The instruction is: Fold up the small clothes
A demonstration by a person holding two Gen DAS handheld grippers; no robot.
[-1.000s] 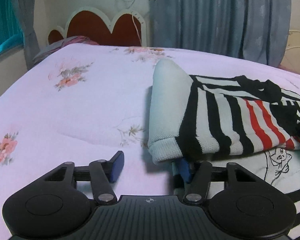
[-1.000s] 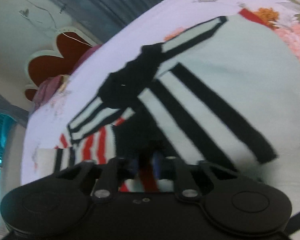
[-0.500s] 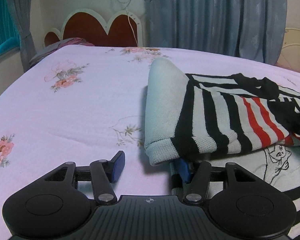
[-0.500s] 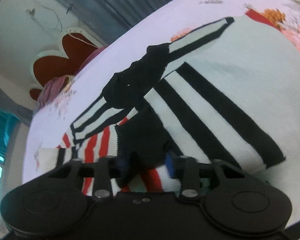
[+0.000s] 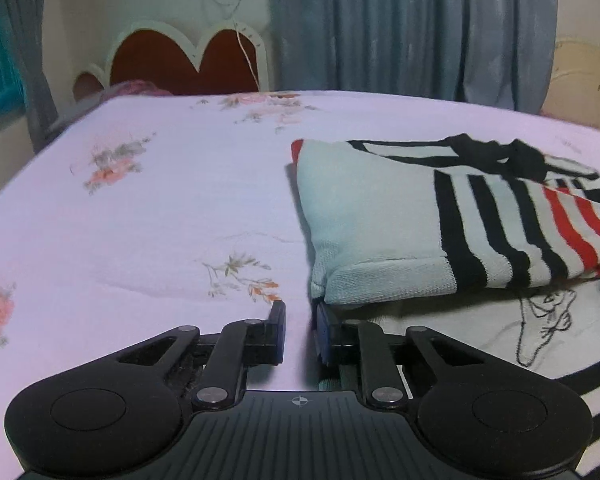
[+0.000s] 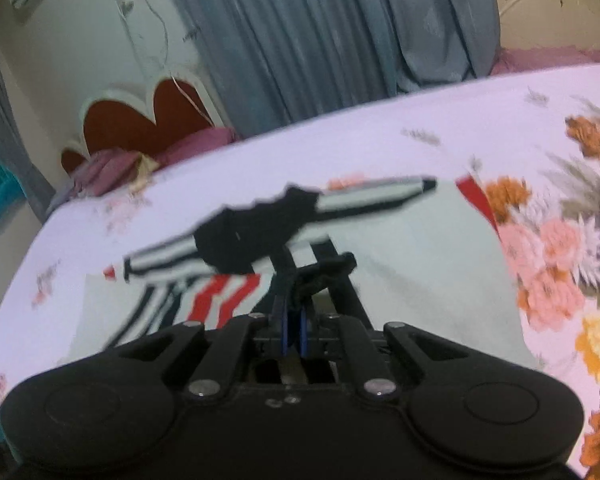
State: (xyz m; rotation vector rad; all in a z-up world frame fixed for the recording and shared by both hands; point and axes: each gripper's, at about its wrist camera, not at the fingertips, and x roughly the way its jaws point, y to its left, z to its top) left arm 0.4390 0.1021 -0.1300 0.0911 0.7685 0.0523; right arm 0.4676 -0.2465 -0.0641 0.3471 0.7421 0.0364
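While the sweater [image 5: 440, 216] lies part-folded on the bed [image 5: 160, 208], toward its right side, the main risk is the fold springing loose. The left gripper [image 5: 298, 330] sits low at the near hem with a clear gap between its jaws, gripping nothing; its right finger [image 5: 324, 332] is tucked just under the folded sleeve's cuff [image 5: 388, 282]. If that finger drags out carelessly, it could catch the knit and pull the sleeve off the body. The right gripper [image 6: 294, 330] is nearly clenched, pinching what looks like a thin black edge of the sweater; the view is blurred, so I cannot tell exactly which part. A pull there while the left side stays slack would likely skew the whole stack or drag the black collar [image 6: 256, 236] out of line.

The sweater's long axis runs away from the left camera toward the headboard [image 5: 184, 60], hem near, collar far. The folded sleeve lies across the body, its stripes running along that same axis, its cuff toward the left gripper.
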